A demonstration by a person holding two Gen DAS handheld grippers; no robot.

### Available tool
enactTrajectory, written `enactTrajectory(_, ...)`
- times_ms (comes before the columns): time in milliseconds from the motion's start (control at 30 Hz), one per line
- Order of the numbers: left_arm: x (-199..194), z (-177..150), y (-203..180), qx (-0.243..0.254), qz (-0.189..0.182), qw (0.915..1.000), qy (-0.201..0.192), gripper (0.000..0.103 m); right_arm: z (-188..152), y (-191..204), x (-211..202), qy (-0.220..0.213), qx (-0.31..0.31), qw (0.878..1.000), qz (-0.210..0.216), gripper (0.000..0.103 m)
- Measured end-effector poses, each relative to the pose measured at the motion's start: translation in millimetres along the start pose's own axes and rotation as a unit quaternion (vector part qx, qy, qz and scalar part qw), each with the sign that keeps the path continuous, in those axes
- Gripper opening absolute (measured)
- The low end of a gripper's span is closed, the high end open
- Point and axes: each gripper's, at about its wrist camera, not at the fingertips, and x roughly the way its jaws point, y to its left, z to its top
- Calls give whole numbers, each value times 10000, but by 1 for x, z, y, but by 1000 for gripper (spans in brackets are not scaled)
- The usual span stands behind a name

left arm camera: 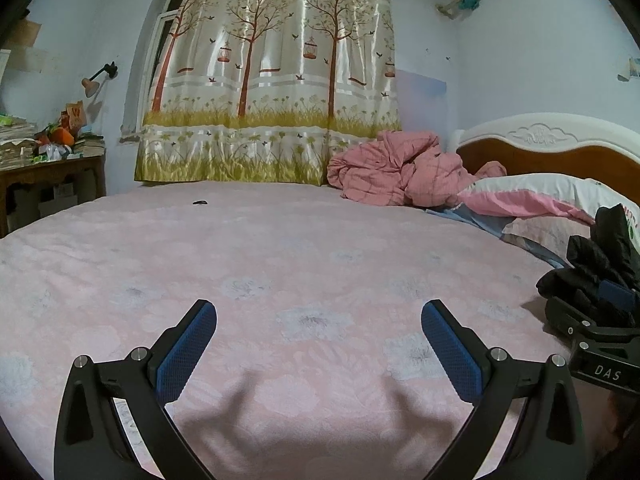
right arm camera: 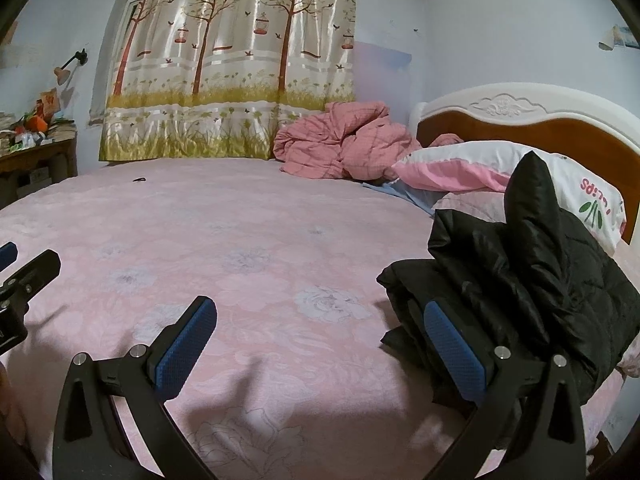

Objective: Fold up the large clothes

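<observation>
A black puffer jacket (right arm camera: 532,264) lies bundled on the right side of the pink bed (right arm camera: 260,248), by the pillows; it also shows at the right edge of the left wrist view (left arm camera: 600,264). My right gripper (right arm camera: 320,312) is open and empty, low over the sheet; its right finger (right arm camera: 452,352) is against the jacket's left edge. My left gripper (left arm camera: 318,316) is open and empty over bare sheet, left of the jacket. The right gripper shows at the far right of the left wrist view (left arm camera: 600,336), and the left gripper at the far left of the right wrist view (right arm camera: 24,272).
A crumpled pink quilt (left arm camera: 396,168) and pillows (left arm camera: 540,196) lie at the head of the bed by the wooden headboard (left arm camera: 560,148). A small dark object (left arm camera: 200,202) lies on the far sheet. A cluttered table (left arm camera: 44,160) stands left; a curtain (left arm camera: 272,80) hangs behind.
</observation>
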Motion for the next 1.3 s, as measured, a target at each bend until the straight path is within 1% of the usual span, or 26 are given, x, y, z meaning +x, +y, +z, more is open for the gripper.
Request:
enactTrajectory(533, 0, 0, 1, 3, 1, 10000, 15, 103, 0, 4, 1, 29, -60, 10000, -27, 103)
enactTrajectory(800, 0, 0, 2, 11, 1, 10000, 13, 103, -2, 17, 2, -41, -353, 9994, -37, 103)
enactTrajectory(1067, -1, 1, 2, -3, 20, 10000, 38, 103, -3, 15, 3, 13, -311, 9995, -36, 103)
enactTrajectory(1300, -2, -5, 4, -37, 12, 10000, 80, 103, -3, 17, 2, 16, -302, 9995, -44, 103)
